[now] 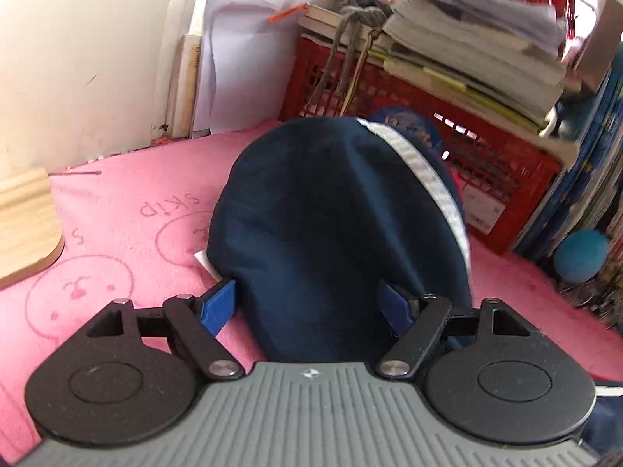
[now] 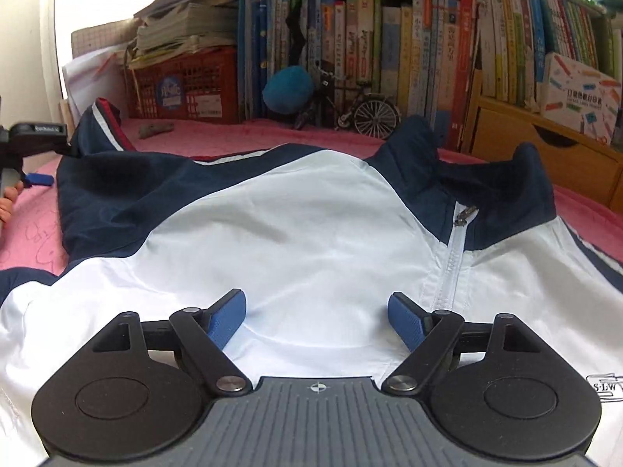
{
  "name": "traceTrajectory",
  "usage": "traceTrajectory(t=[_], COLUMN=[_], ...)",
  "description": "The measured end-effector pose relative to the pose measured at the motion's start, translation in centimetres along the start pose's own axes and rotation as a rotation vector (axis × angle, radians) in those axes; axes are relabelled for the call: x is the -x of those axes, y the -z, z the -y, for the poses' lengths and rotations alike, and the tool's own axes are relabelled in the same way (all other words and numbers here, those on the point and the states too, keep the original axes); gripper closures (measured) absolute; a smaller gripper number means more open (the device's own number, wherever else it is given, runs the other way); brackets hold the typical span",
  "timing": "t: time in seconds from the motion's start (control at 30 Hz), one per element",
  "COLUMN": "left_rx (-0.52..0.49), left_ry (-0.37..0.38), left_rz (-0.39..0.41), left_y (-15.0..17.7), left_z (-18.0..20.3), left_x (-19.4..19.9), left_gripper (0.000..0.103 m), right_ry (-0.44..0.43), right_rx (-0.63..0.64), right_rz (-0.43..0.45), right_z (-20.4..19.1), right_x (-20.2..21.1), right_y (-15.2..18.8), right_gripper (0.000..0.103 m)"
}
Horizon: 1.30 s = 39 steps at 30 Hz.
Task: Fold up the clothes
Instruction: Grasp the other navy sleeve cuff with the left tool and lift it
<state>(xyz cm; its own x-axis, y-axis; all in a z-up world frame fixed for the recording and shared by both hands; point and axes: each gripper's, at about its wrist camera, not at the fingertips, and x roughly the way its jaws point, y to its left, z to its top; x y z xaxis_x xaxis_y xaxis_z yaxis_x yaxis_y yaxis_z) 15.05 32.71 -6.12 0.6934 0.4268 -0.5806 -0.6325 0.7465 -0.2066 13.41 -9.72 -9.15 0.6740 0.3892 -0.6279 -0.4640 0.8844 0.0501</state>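
A white and navy zip jacket [image 2: 311,233] lies front up on a pink mat [image 2: 241,136]. Its navy sleeve [image 1: 331,214], with a white stripe, lies between the wide-apart blue fingers of my left gripper [image 1: 311,303]. That gripper also shows at the far left of the right wrist view [image 2: 31,155], at the sleeve's cuff. My right gripper [image 2: 317,311] is open over the white chest panel, just left of the zipper [image 2: 451,268]. Its fingers hold nothing.
A red crate [image 1: 428,116] stacked with books and papers stands behind the sleeve. A bookshelf [image 2: 428,39], a blue ball [image 2: 288,89], a model bicycle [image 2: 362,113] and a wooden drawer unit [image 2: 545,148] line the mat's far edge. A wooden board [image 1: 27,222] lies at left.
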Motion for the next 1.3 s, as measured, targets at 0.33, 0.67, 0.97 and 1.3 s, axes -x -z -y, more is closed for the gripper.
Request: traceTrajectory(t=[0.33,0.67,0.97,1.3], left_rx=[-0.519,-1.261,-0.765,-0.372], left_ry=[0.528,0.837,0.972,0.712], left_rz=[0.094,0.013,-0.036,-0.521], left_y=[5.0,19.9,10.4,10.8], left_z=[11.3,13.5,12.2,19.2], left_x=[13.0,27.7,27.6,13.2], left_gripper=[0.098,0.071,0.009,0.080], right_ry=[-0.128,-0.205,-0.221,-0.241], right_rx=[-0.279,-0.640,-0.636,-0.714], right_rz=[0.083,0.201,0.207,0.252], right_z=[4.3,10.4,10.4,11.7], right_x=[1.1,1.9,2.0,2.5], right_y=[0.5,2.6,2.9,3.6], right_gripper=[0.024,0.033,0.030,0.030])
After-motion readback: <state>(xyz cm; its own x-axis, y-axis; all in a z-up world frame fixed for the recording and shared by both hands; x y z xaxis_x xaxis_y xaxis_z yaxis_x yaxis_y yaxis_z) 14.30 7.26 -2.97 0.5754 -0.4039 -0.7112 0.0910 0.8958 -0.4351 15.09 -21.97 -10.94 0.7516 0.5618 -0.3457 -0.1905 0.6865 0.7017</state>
